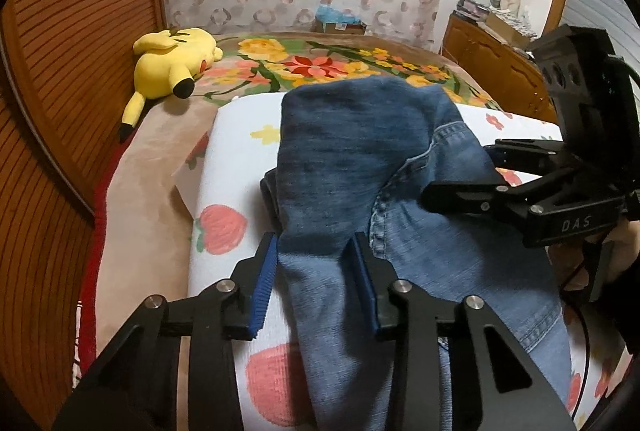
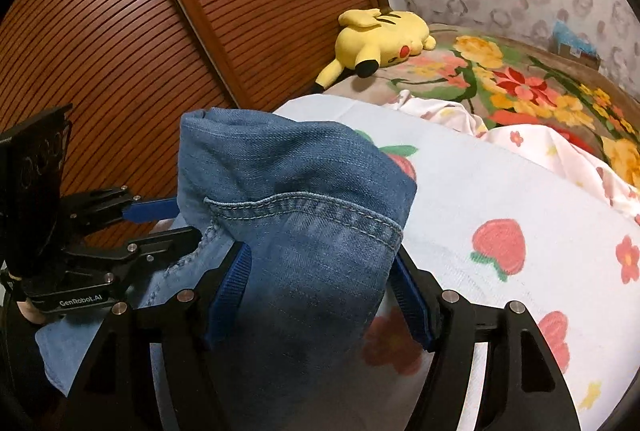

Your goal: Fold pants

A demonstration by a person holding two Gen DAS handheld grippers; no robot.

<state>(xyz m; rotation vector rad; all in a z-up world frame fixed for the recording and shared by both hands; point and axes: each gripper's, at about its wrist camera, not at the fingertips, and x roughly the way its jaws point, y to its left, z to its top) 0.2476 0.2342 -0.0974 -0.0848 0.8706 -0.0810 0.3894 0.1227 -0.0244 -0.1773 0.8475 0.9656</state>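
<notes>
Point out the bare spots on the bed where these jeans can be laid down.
Free: the strawberry sheet right of the jeans, bordered by the floral blanket; also a narrower sheet strip between the jeans and the tan blanket edge. Crowded: the middle, where the left gripper and right gripper grip denim. The plush fills the far corner.

Jeans point(image 1: 360, 159) lie on a sheet point(image 1: 232, 135) between the fingers of the left gripper point(image 1: 316, 271), with the right gripper point(image 1: 460, 191) just to its right. A plush toy point(image 1: 172, 63) rests on the bedspread point(image 1: 320, 67) beyond, far left.
</notes>
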